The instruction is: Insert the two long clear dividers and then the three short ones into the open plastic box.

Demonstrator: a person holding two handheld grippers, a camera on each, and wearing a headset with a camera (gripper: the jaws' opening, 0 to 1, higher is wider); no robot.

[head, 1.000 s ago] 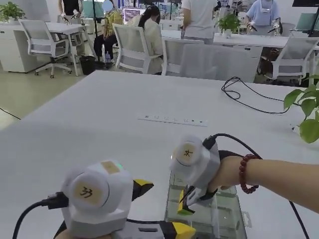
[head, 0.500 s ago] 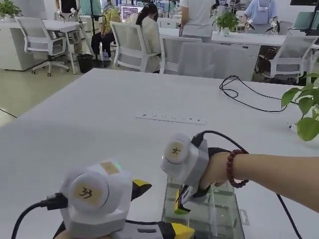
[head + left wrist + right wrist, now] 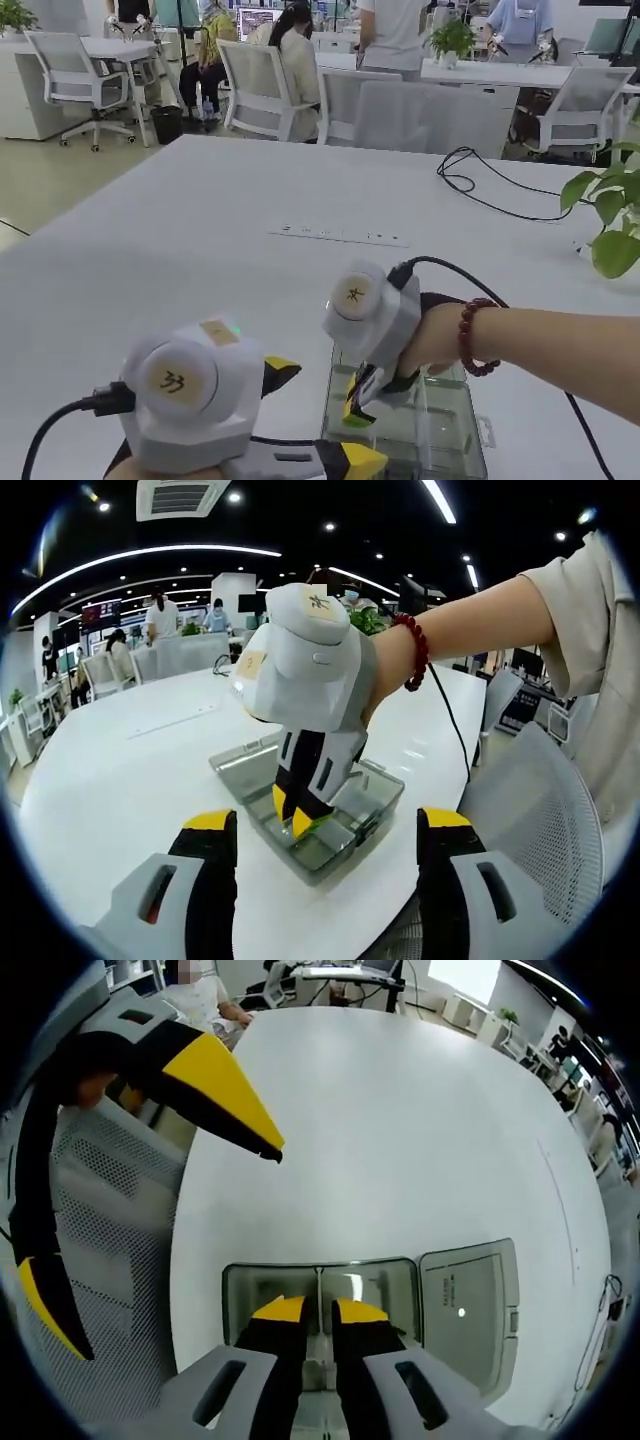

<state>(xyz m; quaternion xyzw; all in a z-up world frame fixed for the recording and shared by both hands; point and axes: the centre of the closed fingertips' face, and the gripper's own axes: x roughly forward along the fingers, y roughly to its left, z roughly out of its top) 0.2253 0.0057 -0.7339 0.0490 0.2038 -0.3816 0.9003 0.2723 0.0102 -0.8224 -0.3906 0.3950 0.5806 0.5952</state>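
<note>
with the right gripper (image 3: 352, 415), reaching down into the open clear plastic box (image 3: 445, 440) on the white surface (image 3: 230, 220), jaws nearly together, seemingly pinching a thin clear divider (image 3: 318, 1282) standing along the middle of the box. holding the left gripper (image 3: 328, 818) just beside, jaws wide apart, carrying nothing. judging the task as barely begun: seating a first divider, probably a long one, with the second long one and all three short ones yet to go in.
</note>
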